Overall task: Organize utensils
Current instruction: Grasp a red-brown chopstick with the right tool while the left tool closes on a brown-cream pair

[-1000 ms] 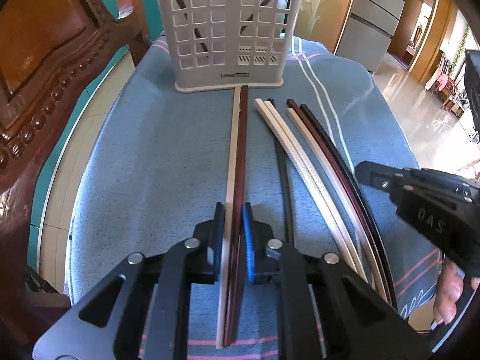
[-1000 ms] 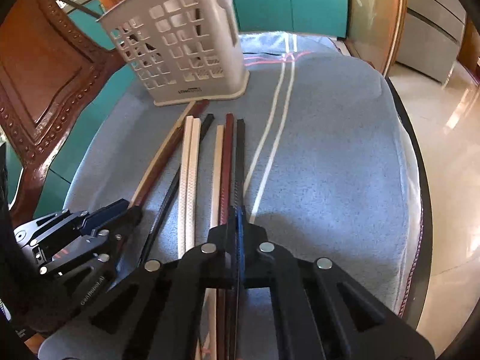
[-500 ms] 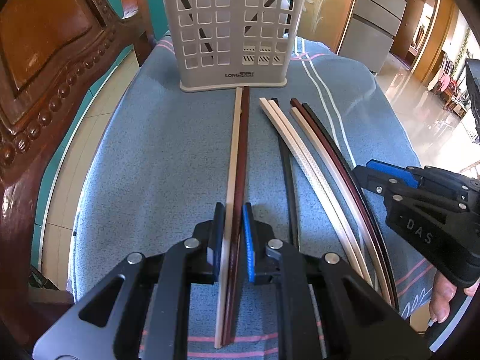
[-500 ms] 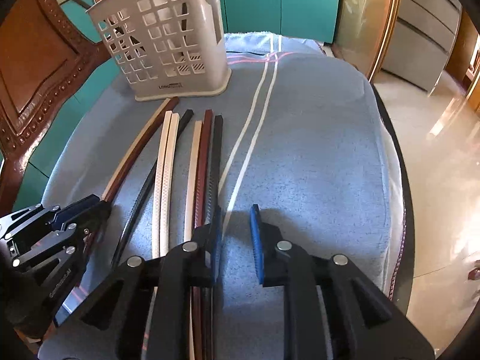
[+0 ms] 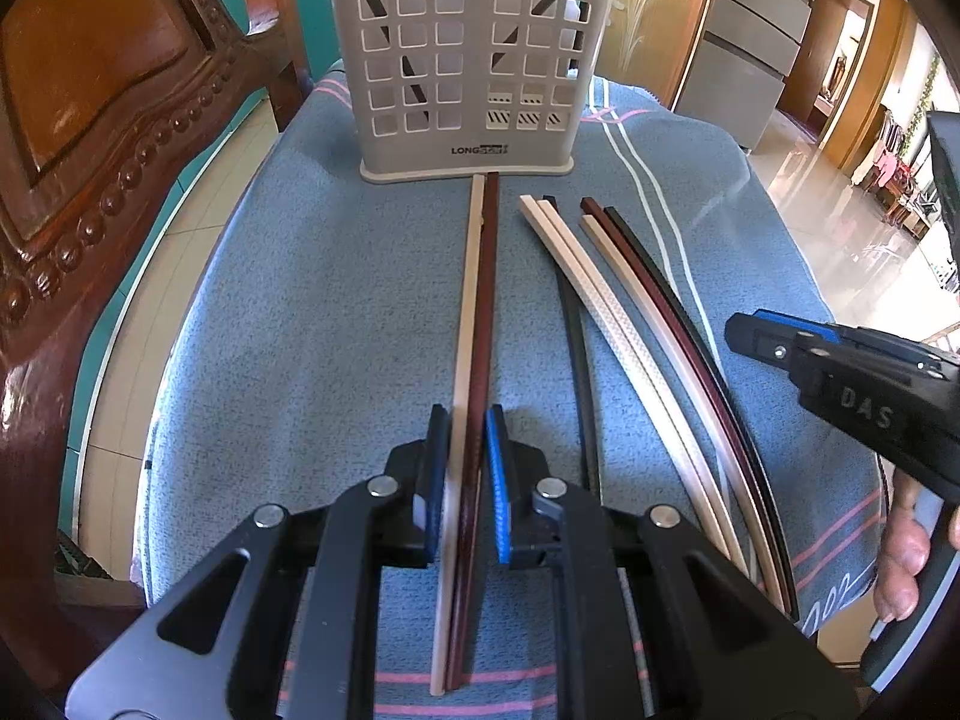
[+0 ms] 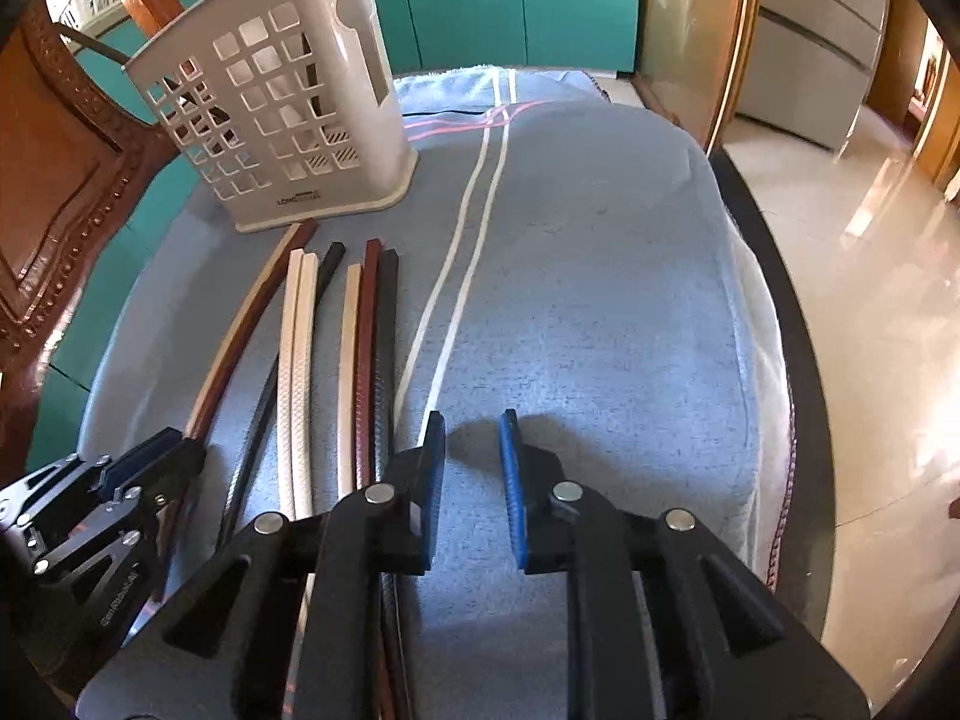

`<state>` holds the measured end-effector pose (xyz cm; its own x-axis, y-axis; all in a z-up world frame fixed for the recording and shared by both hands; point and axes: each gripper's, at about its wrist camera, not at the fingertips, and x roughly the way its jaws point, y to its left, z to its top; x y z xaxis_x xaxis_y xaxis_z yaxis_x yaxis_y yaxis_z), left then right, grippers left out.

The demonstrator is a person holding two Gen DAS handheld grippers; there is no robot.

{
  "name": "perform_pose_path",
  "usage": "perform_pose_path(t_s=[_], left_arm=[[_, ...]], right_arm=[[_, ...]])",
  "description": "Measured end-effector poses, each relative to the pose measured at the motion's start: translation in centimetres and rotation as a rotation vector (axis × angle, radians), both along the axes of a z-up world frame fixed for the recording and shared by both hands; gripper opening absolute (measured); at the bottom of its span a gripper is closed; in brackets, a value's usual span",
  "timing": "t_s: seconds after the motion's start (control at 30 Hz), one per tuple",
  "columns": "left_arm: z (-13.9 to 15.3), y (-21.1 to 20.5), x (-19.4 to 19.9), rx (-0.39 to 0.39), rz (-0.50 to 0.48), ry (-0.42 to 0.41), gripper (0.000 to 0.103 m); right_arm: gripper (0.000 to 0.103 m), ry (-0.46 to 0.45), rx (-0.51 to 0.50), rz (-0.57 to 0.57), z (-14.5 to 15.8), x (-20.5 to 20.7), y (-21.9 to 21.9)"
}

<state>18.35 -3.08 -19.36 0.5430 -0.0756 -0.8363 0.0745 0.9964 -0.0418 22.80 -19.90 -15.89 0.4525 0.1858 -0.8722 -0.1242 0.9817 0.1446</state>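
Note:
A cream and a dark red chopstick [image 5: 474, 300] lie side by side, their far tips touching the base of the white slotted basket [image 5: 468, 60]. My left gripper [image 5: 467, 420] is shut on this pair near its rear end. To their right, several loose chopsticks [image 5: 630, 312] in white, cream, dark red and black rest on the blue cloth [image 5: 300, 330]. My right gripper [image 6: 474, 420] stands open and holds nothing, just right of the black chopstick [image 6: 387, 330]. The basket [image 6: 270, 120] has a few dark sticks inside.
A carved wooden chair [image 5: 90, 120] stands close on the left. The dark table rim [image 6: 798, 390] curves along the right, with tiled floor beyond. A hand [image 5: 900, 552] holds the right gripper [image 5: 840, 372] at the right edge.
My right gripper has let go of the black chopstick, opened, and shifted right off the row. The left gripper keeps its hold on the pair and has edged toward the basket.

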Motion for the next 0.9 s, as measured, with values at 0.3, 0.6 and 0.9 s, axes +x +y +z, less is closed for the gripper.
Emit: perform_pose_path(t_s=[0.3, 0.6, 0.9], left_arm=[[0.0, 0.2, 0.0, -0.002, -0.001, -0.002, 0.015], [0.1, 0.5, 0.0, -0.013, 0.004, 0.004, 0.016], [0.4, 1.9, 0.4, -0.071, 0.015, 0.014, 0.021]], right_arm=[[0.050, -0.001, -0.029, 0.140, -0.1, -0.7, 1.7], [0.013, 0.028, 0.137, 0.024, -0.5, 0.5, 0.5], [0.013, -0.030, 0.078, -0.003, 0.6, 0.2, -0.7]])
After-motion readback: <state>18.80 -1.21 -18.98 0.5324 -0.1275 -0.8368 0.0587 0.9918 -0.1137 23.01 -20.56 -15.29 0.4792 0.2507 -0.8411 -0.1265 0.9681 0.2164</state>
